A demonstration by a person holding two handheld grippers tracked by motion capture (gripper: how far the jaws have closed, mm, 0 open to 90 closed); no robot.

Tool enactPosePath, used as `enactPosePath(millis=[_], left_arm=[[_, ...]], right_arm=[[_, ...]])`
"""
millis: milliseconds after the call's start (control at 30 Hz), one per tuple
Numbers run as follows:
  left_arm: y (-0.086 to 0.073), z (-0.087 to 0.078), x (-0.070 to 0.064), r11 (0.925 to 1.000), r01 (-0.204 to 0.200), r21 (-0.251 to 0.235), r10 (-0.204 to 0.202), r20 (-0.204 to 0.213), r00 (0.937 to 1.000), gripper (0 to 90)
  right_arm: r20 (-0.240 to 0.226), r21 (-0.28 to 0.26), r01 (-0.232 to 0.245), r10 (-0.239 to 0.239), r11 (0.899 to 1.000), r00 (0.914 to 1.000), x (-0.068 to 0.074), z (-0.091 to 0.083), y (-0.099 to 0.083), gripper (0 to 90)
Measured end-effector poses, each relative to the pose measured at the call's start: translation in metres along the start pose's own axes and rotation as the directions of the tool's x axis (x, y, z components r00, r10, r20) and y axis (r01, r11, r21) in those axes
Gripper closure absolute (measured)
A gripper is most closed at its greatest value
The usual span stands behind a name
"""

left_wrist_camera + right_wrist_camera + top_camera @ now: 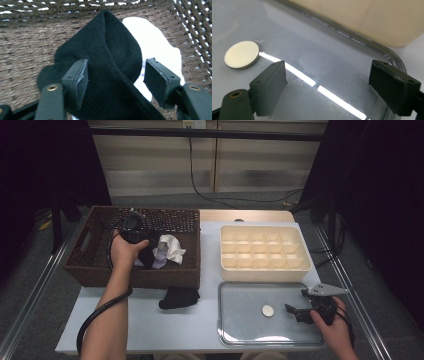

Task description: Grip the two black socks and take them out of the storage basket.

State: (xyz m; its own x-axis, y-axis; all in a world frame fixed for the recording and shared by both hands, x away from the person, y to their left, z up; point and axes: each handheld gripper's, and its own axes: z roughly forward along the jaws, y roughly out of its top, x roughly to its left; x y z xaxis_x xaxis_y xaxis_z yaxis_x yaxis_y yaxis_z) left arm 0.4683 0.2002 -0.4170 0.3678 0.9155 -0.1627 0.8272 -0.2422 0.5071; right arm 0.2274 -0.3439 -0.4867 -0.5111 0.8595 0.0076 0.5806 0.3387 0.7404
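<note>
Black sock [110, 62] in wicker basket [95, 265] between wide-spread left tool [113, 82] jaws, hand [125, 252] reaching in.

We've got the left gripper [134, 231] down inside the wicker basket [90, 265] at the table's [150, 325] far-left corner, right against a black sock [147, 255], with a white cloth [170, 247] just beside it. Another black sock [178, 297] lies on the table against the basket's near wall. Over at the near-right corner we see the right gripper [295, 311] low over the metal tray [240, 295], near a small round disc [268, 310]. Behind the tray sits the cream divided box [265, 270].
</note>
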Motion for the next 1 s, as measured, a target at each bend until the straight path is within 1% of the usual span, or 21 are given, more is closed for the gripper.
enactPosePath(millis=[33, 67, 100, 133, 167, 200, 233, 267, 333, 367, 400, 467, 567, 600, 633, 700, 800, 833, 867, 900, 1000], left_arm=[[0.000, 0.002, 0.000, 1.0000, -0.001, 0.007, 0.001, -0.011, 0.9999, 35.2], [-0.001, 0.003, 0.000, 1.0000, -0.001, 0.009, 0.001, -0.031, 0.9995, 38.7], [-0.001, 0.004, 0.000, 1.0000, 0.002, 0.008, -0.002, -0.041, 0.9992, 42.9], [-0.001, 0.003, 0.001, 0.9999, 0.015, 0.008, -0.015, -0.047, 0.9988, 46.6], [0.000, 0.003, 0.001, 0.9996, 0.029, 0.008, -0.028, -0.050, 0.9983, 53.8], [0.000, 0.002, 0.002, 0.9998, 0.020, 0.006, -0.020, -0.054, 0.9984, 58.5], [0.001, 0.000, 0.001, 0.9996, 0.029, 0.004, -0.029, -0.057, 0.9980, 62.0], [0.002, -0.002, 0.002, 0.9992, 0.037, 0.012, -0.037, -0.049, 0.9981, 73.2], [0.004, -0.005, 0.001, 0.9991, 0.041, 0.011, -0.040, -0.040, 0.9984, 74.9], [0.004, -0.008, 0.000, 0.9987, 0.050, 0.012, -0.050, -0.033, 0.9982, 76.3], [0.005, -0.011, 0.000, 0.9989, 0.046, 0.011, -0.046, -0.022, 0.9987, 76.4], [0.005, -0.016, 0.001, 0.9987, 0.050, 0.009, -0.050, -0.016, 0.9986, 76.8], [0.005, -0.025, 0.002, 0.9984, 0.054, 0.017, -0.054, 0.010, 0.9985, 80.4], [0.005, -0.029, 0.003, 0.9981, 0.060, 0.014, -0.060, 0.030, 0.9977, 80.7], [0.005, -0.032, 0.003, 0.9984, 0.055, 0.009, -0.055, 0.043, 0.9975, 80.7], [0.005, -0.038, 0.002, 0.9990, 0.044, 0.010, -0.044, 0.052, 0.9977, 80.8], [0.005, -0.048, -0.001, 0.9999, 0.012, -0.003, -0.012, 0.070, 0.9975, 80.8], [0.006, -0.050, -0.003, 0.9999, 0.017, -0.004, -0.016, 0.079, 0.9967, 80.8], [0.006, -0.053, -0.003, 1.0000, 0.007, -0.002, -0.007, 0.081, 0.9967, 80.9], [0.006, -0.056, -0.005, 0.9999, 0.010, 0.000, -0.010, 0.085, 0.9963, 81.0], [0.008, -0.066, -0.007, 1.0000, -0.002, -0.004, 0.003, 0.090, 0.9959, 81.2]], right_arm=[[0.000, 0.000, -0.001, 0.001, 1.000, 1.0000, 0.000, 0.000, 0.000, 14.1], [0.000, 0.001, -0.001, 0.001, 1.000, 1.0000, 0.000, 0.000, 0.000, 14.0], [0.000, 0.001, -0.001, 0.001, 1.000, 1.0000, 0.000, 0.000, 0.000, 14.0], [0.000, 0.001, -0.001, 0.001, 1.000, 1.0000, 0.000, 0.000, 0.000, 14.0], [0.000, 0.002, -0.002, 0.002, 1.000, 1.0000, 0.000, 0.000, 0.000, 14.0], [0.000, 0.001, -0.001, 0.001, 1.000, 1.0000, 0.000, 0.000, 0.000, 14.0], [0.000, 0.001, 0.000, 0.000, 1.000, 1.0000, 0.000, 0.000, 0.000, 14.1], [0.000, 0.001, -0.001, 0.001, 1.000, 1.0000, 0.000, 0.000, 0.000, 14.1], [-0.001, 0.001, -0.001, 0.001, 1.000, 1.0000, 0.000, 0.000, 0.000, 14.0], [0.000, 0.001, -0.001, 0.001, 1.000, 1.0000, 0.000, 0.000, 0.000, 14.0], [-0.001, 0.002, -0.002, 0.002, 1.000, 1.0000, 0.000, 0.000, 0.000, 14.0], [0.000, 0.002, -0.001, 0.001, 1.000, 1.0000, 0.000, 0.000, 0.000, 14.0], [-0.001, 0.002, -0.001, 0.001, 1.000, 1.0000, 0.000, 0.000, 0.000, 14.1], [-0.001, 0.003, -0.002, 0.002, 1.000, 1.0000, 0.000, 0.000, 0.000, 14.0], [-0.001, 0.003, -0.002, 0.002, 1.000, 1.0000, 0.000, 0.000, 0.000, 14.0], [-0.001, 0.003, -0.001, 0.001, 1.000, 1.0000, 0.000, 0.000, 0.000, 14.0], [0.000, 0.003, -0.003, 0.003, 1.000, 1.0000, 0.000, 0.000, 0.000, 14.0], [0.000, 0.002, -0.001, 0.001, 1.000, 1.0000, 0.000, 0.000, 0.000, 14.0], [0.000, 0.002, 0.000, 0.000, 1.000, 1.0000, 0.000, 0.000, 0.000, 14.0], [0.000, 0.003, -0.002, 0.002, 1.000, 1.0000, 0.000, 0.000, 0.000, 14.0], [0.001, 0.002, -0.001, 0.001, 1.000, 1.0000, 0.000, 0.000, 0.000, 14.1]])
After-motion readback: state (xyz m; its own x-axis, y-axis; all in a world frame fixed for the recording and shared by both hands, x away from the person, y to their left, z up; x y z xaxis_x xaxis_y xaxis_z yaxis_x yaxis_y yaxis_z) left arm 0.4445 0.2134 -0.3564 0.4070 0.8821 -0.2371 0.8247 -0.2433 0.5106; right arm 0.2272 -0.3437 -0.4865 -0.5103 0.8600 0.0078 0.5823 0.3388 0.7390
